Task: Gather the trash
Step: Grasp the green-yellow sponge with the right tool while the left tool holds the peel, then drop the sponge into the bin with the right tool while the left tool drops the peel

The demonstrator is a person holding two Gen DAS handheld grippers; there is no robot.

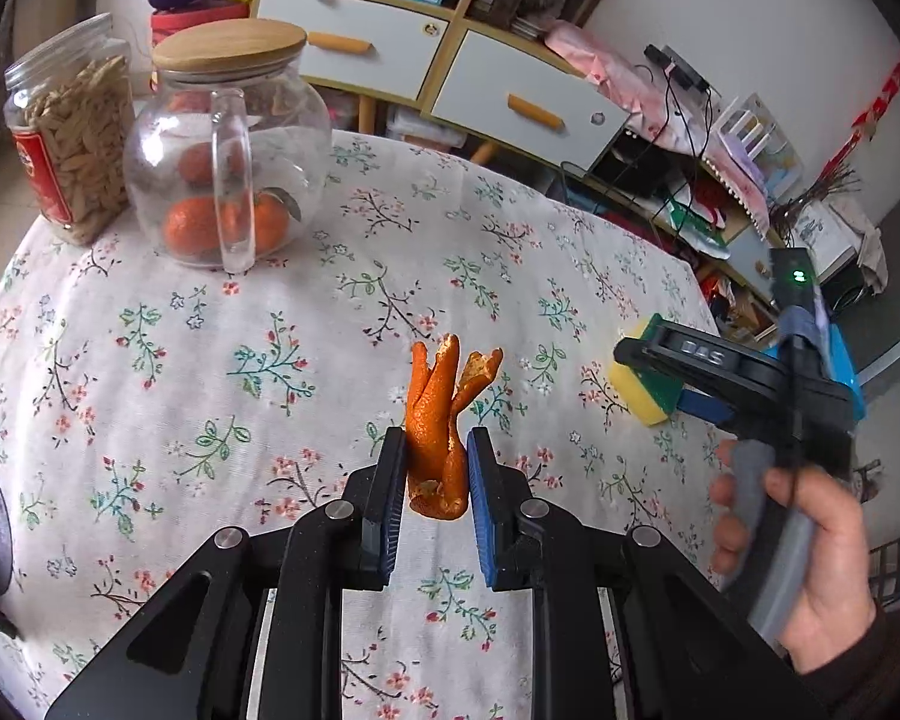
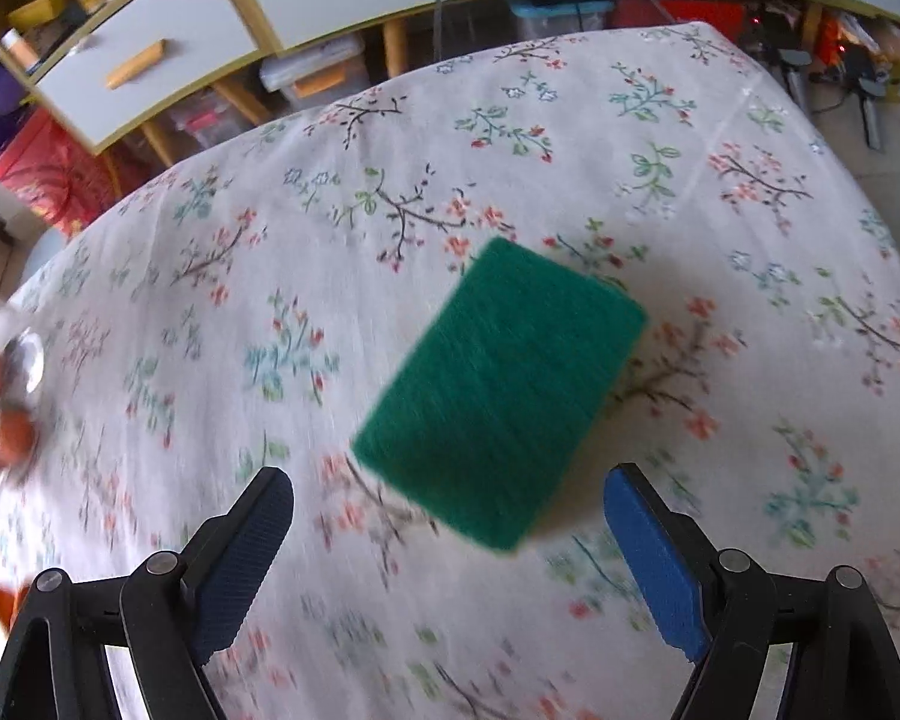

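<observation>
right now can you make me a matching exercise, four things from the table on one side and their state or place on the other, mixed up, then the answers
Things:
1. orange peel
2. sponge
3. glass jar with wooden lid
4. right gripper

States or places:
A. lying flat on the floral tablecloth, green side up
B. jaws wide open, nothing between them
C. pinched between the jaws of the left gripper
D. standing upright, whole oranges inside

Pairs: 1-C, 2-A, 3-D, 4-B
</observation>
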